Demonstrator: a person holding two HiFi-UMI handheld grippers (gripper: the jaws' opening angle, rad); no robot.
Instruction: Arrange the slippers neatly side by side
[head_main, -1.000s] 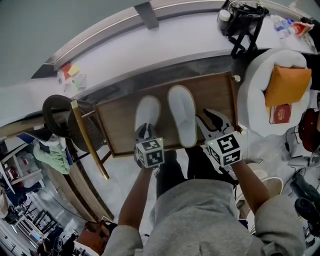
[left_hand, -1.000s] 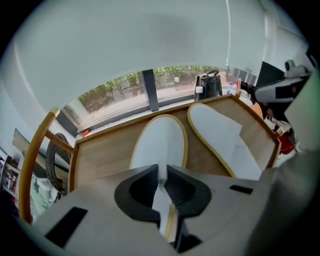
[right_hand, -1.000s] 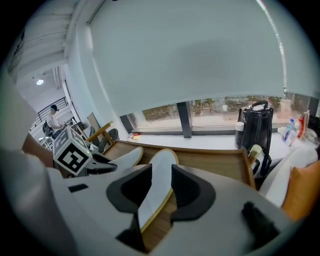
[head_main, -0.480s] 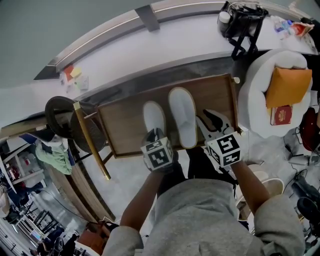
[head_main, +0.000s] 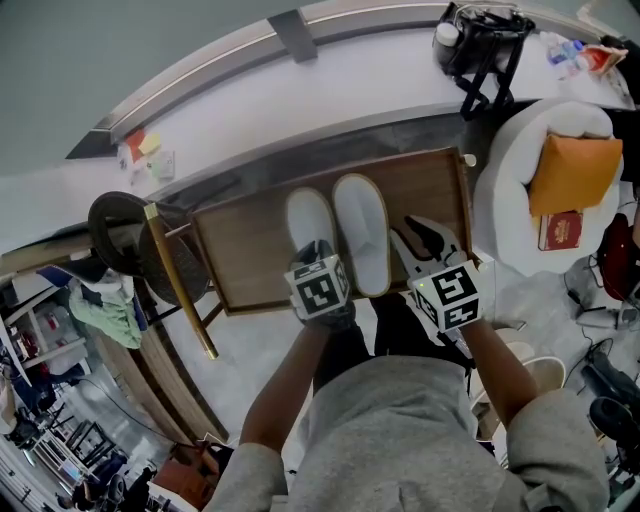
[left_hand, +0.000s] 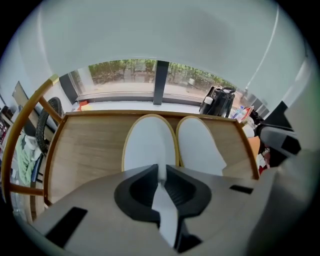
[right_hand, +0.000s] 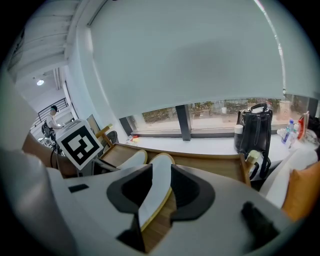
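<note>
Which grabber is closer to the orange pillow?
Right. The right gripper is over the table's end nearest the orange pillow; the left gripper is farther, pinching the left slipper.

left slipper (head_main: 309, 226) just left of right slipper (head_main: 364, 240) | both on table (head_main: 245, 255) | bag (head_main: 485, 38) behind, on sill (head_main: 330, 92)

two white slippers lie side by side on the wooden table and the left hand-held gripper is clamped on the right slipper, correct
Not quite. The left hand-held gripper is clamped on the left slipper, at its near end, as the left gripper view shows. The rest holds: it lies side by side with the right slipper on the wooden table.
</note>
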